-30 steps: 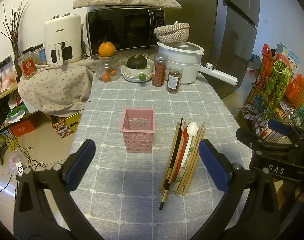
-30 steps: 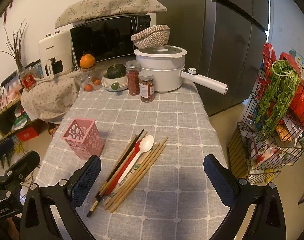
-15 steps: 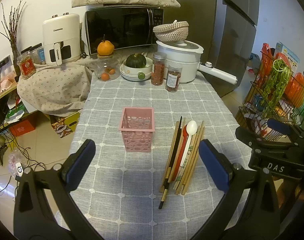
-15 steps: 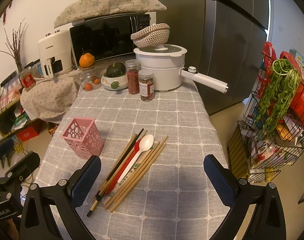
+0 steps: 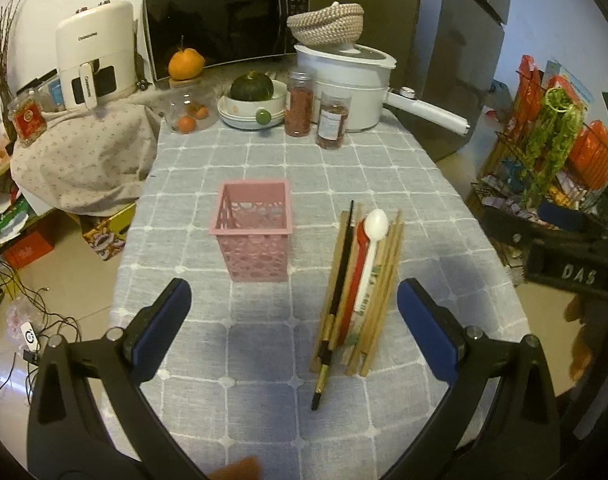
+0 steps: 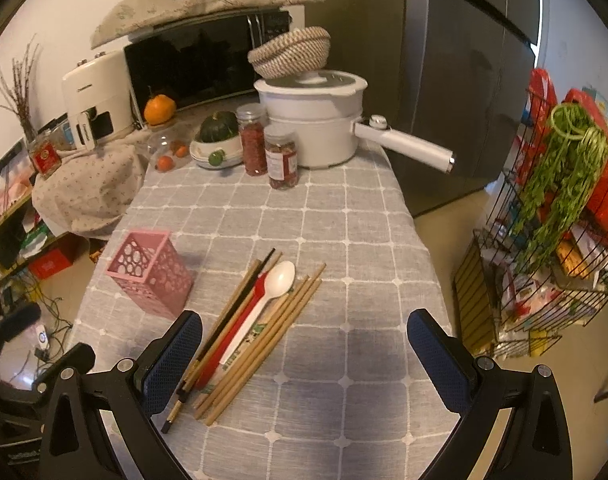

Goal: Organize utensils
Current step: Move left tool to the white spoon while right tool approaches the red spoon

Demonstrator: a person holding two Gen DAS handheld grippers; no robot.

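Note:
A pink perforated utensil basket (image 5: pixel 253 228) (image 6: pixel 146 282) stands upright on the grey checked tablecloth, with nothing visible inside. To its right lies a bundle of utensils: a white spoon (image 5: pixel 371 240) (image 6: pixel 269 292), a red spoon (image 5: pixel 354 276) (image 6: pixel 232 334), a black chopstick (image 5: pixel 338 292) (image 6: pixel 224 330) and several wooden chopsticks (image 5: pixel 380 300) (image 6: pixel 260 350). My left gripper (image 5: pixel 294 330) hovers open over the near part of the table, short of basket and bundle. My right gripper (image 6: pixel 304 360) is open too, its left pad beside the bundle's near end.
At the table's far end stand a white pot (image 6: pixel 316 120) with a long handle, two spice jars (image 6: pixel 280 156), a bowl holding a squash (image 5: pixel 252 96) and a microwave (image 5: pixel 224 20). A wire rack of groceries (image 6: pixel 552 216) is off the right edge.
Both grippers have moved forward and lower toward the table, so basket and utensils loom larger. Nothing on the table has shifted.

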